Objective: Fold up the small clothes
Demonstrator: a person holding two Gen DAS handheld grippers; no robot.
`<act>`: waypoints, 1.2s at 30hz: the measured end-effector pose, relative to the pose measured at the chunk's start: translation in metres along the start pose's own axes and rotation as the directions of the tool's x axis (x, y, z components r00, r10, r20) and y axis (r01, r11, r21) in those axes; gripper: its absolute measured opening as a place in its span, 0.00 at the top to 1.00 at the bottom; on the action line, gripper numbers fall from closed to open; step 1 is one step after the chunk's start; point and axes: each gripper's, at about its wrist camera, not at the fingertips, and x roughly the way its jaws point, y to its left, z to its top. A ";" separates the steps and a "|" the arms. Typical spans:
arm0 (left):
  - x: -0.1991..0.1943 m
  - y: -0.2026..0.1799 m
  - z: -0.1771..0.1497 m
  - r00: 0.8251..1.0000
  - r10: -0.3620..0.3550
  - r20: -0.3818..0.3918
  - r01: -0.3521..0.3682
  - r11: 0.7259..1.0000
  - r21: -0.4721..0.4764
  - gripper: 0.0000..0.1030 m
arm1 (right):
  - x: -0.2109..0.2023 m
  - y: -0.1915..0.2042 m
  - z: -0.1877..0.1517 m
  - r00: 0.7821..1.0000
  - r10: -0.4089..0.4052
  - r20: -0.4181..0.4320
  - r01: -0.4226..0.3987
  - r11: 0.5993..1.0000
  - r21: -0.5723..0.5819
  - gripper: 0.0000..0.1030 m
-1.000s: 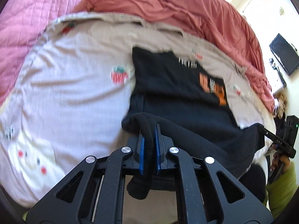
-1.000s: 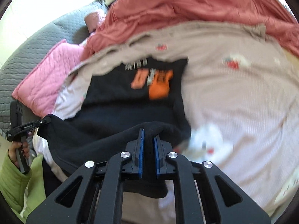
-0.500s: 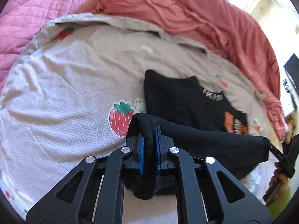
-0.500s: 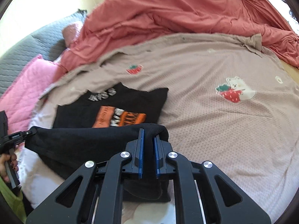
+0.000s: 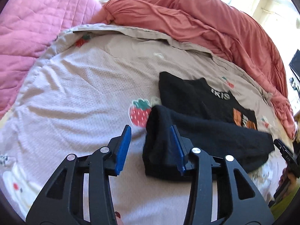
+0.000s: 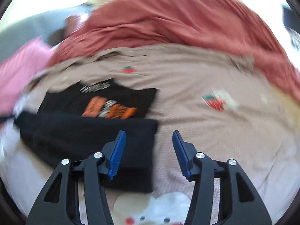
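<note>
- Black T-shirt point(image 5: 195, 101), printed in white and orange, lies on the beige strawberry-print bedsheet point(image 5: 78, 86), in front of the rumpled red duvet point(image 5: 196, 24); a pink quilted pillow point(image 5: 33, 18) sits beyond the sheet's far left edge as the left wrist view shows it.
- Lower part of the shirt is doubled up over the body, forming a thick black band nearer the cameras than the print; the print and neckline show uncovered beyond the band's edge.
- Left gripper point(image 5: 150, 148): jaws have just been opening and stand spread. The folded corner of the shirt sits between them, lying against the right-hand blue pad point(image 5: 176, 148) but not squeezed; the other pad stands clear over the sheet.
- Right gripper point(image 6: 148, 151): jaws likewise have just been opening and stand wide apart. The opposite corner of the band lies by the left-hand blue pad point(image 6: 117, 151), unpinched; this view is motion-blurred, so contact cannot be told.
- Progress, as a judgement: one bottom-to-top fold is laid and released. The band looks slightly bunched at the left gripper's corner.
- Remaining, as a judgement: smoothing that corner and probably a further fold to make a compact packet. Whether the sleeves are tucked in cannot be told. No other garment awaiting folding is visible.
</note>
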 end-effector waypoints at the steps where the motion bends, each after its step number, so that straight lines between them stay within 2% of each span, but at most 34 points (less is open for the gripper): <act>1: -0.003 -0.006 -0.006 1.000 -0.025 -0.007 0.025 1.000 0.013 0.66 | -0.005 0.013 -0.003 1.000 0.015 0.007 -0.015 0.998 -0.067 0.46; 4: 0.002 -0.026 -0.021 0.995 -0.075 -0.060 0.078 0.995 0.055 0.66 | -0.010 0.051 -0.013 0.996 0.092 -0.002 -0.090 0.966 -0.242 0.43; 7: 0.013 -0.056 -0.037 0.985 -0.122 -0.123 0.137 0.984 0.114 0.66 | 0.004 0.078 -0.020 0.994 0.092 -0.054 -0.105 0.931 -0.350 0.43; 13: 0.034 -0.102 -0.061 0.974 -0.118 -0.194 0.168 0.951 0.261 0.65 | 0.024 0.094 -0.028 0.991 0.055 -0.124 -0.103 0.897 -0.429 0.43; 17: 0.051 -0.106 -0.059 0.975 -0.082 -0.209 0.141 0.949 0.283 0.65 | 0.038 0.097 -0.029 0.990 0.019 -0.137 -0.078 0.894 -0.442 0.43; 21: 0.057 -0.109 -0.046 0.982 -0.069 -0.178 0.121 0.946 0.300 0.65 | 0.048 0.095 -0.024 0.992 0.011 -0.129 -0.066 0.900 -0.431 0.45; 22: 0.057 -0.110 -0.043 0.983 -0.069 -0.169 0.120 0.944 0.308 0.65 | 0.048 0.095 -0.022 0.992 0.018 -0.125 -0.070 0.903 -0.425 0.48; 24: 0.057 -0.113 -0.034 0.987 -0.076 -0.145 0.119 0.939 0.322 0.64 | 0.046 0.092 -0.013 0.992 0.053 -0.113 -0.094 0.914 -0.396 0.78; 27: 0.060 -0.116 -0.019 0.990 -0.080 -0.117 0.115 0.939 0.324 0.64 | 0.047 0.085 0.006 0.994 0.058 -0.092 -0.087 0.931 -0.355 0.93; 30: 0.063 -0.121 0.001 0.994 -0.077 -0.072 0.096 0.941 0.325 0.63 | 0.054 0.076 0.031 0.996 0.050 -0.073 -0.070 0.949 -0.308 0.93; 31: 0.063 -0.122 0.008 0.996 -0.072 -0.054 0.086 0.942 0.323 0.59 | 0.058 0.073 0.043 0.998 0.022 -0.057 -0.038 0.953 -0.299 0.91; 33: 0.065 -0.123 0.024 0.998 -0.065 -0.021 0.068 0.948 0.312 0.55 | 0.065 0.069 0.056 0.999 -0.014 -0.049 0.000 0.961 -0.276 0.76; 36: 0.065 -0.115 0.042 0.999 -0.038 0.008 0.035 0.960 0.277 0.54 | 0.075 0.059 0.075 0.997 -0.072 -0.039 0.061 0.969 -0.241 0.58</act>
